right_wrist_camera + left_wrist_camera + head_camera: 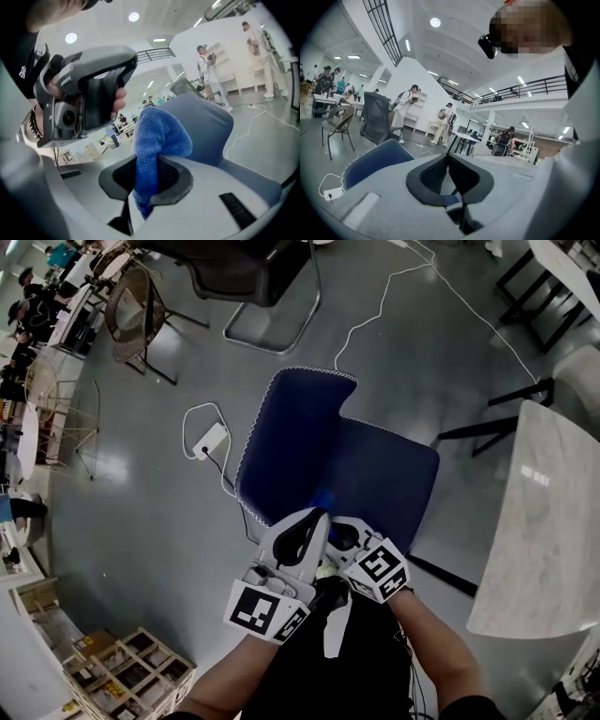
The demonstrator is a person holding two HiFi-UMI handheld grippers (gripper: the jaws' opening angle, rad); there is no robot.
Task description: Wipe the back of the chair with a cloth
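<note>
A blue chair stands below me, its back [295,442] to the left and its seat [384,479] to the right. Both grippers hover over the chair's near edge, side by side and almost touching. My right gripper [149,159] is shut on a fluffy blue cloth [161,131], which bulges up above the jaws in front of the chair back [206,124]. My left gripper [449,157] is shut, its pads meeting at the tips with nothing clearly held. The chair [375,161] lies to its lower left. In the head view the left gripper [317,517] and right gripper [337,526] hide the cloth.
A white power strip [208,440] and long cable [375,306] lie on the grey floor. A marble table [544,521] stands at the right, a black office chair [253,277] at the top, a wicker chair [131,315] at upper left, wooden crates [122,671] at lower left. People stand far off.
</note>
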